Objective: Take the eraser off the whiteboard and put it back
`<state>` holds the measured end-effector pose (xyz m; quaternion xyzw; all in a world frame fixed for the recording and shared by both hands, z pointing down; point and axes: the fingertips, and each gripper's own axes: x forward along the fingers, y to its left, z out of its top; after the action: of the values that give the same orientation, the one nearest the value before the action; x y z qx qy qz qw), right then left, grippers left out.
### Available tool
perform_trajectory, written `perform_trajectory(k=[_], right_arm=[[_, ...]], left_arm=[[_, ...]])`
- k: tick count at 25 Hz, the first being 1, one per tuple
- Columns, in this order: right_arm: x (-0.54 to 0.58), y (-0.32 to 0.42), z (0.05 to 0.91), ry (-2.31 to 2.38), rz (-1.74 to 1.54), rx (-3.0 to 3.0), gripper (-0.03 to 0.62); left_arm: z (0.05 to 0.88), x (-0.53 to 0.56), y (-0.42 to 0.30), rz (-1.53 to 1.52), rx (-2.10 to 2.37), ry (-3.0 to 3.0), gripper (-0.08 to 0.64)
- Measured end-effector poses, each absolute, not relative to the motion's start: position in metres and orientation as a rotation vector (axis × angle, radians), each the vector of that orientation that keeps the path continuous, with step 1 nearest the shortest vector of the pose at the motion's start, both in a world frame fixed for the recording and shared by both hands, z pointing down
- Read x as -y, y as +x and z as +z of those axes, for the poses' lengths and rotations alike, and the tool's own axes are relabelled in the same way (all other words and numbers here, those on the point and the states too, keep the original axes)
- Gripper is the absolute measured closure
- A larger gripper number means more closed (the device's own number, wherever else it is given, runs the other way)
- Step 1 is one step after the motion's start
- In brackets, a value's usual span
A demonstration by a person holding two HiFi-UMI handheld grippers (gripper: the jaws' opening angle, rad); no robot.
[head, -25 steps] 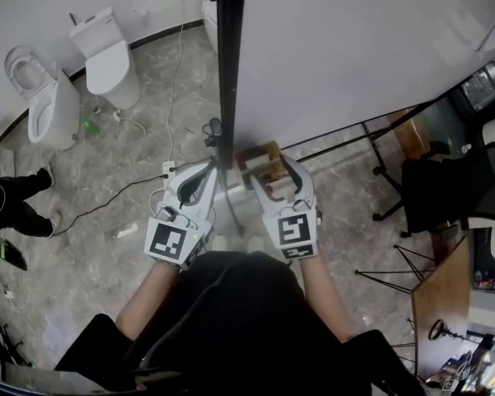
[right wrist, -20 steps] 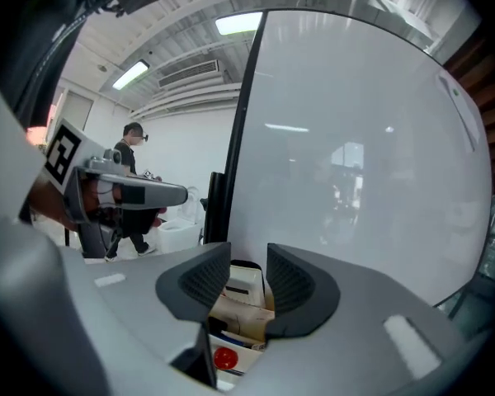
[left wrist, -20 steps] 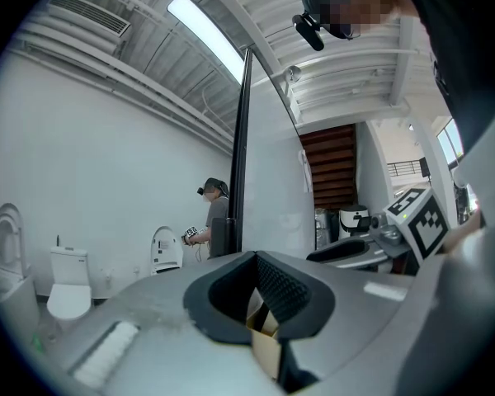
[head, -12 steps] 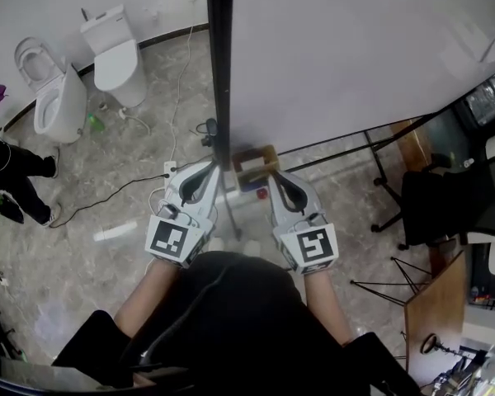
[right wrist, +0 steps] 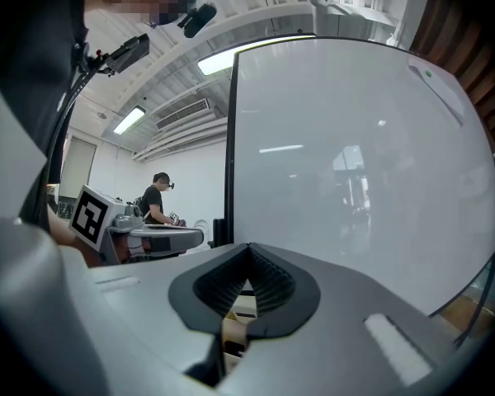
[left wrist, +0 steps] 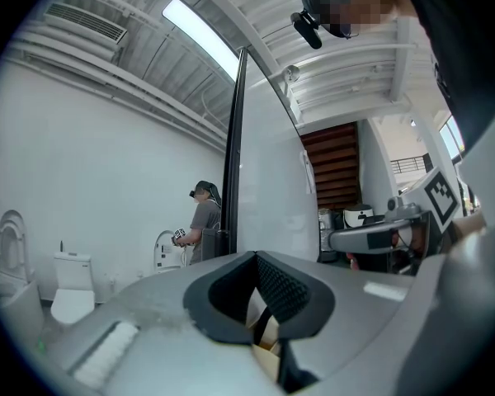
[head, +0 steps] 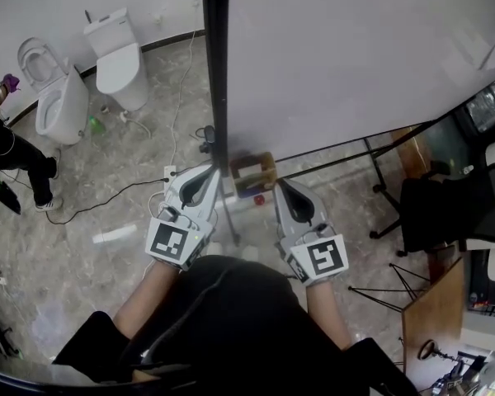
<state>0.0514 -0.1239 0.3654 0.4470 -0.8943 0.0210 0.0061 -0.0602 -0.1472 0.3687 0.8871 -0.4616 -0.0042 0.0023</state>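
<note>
An open wooden box (head: 253, 172) sits under the whiteboard's (head: 346, 64) lower edge, between the gripper tips; its contents are too dark to tell. The left gripper (head: 209, 168) and right gripper (head: 279, 185) each have jaws pressed together on nothing. A pale slim piece (right wrist: 436, 96) clings high on the board's right, long axis slanting down rightward; whether it is the eraser I cannot tell

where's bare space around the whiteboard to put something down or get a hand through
Bare: the face of the large white whiteboard, and the grey marble floor between the two white toilets and the thin black cable. Crowded: the board's foot, around the wooden box, and by the black office chair.
</note>
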Motion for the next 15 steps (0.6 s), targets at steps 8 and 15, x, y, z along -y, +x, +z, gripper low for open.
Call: perform_trajectory(k=[8,15], right_arm=[[0.1214,0.0547,0.3689,1.406,0.089,2.799,0.583],[0.1189,0.0504,0.3712,1.412,0.093,2.79,0.583]], left_arm=[[0.371,0.1452,-0.058,-0.013,1.439,2.782,0.555],[0.3728,0.1418,-0.0634,-0.014,1.434,2.779,0.555]])
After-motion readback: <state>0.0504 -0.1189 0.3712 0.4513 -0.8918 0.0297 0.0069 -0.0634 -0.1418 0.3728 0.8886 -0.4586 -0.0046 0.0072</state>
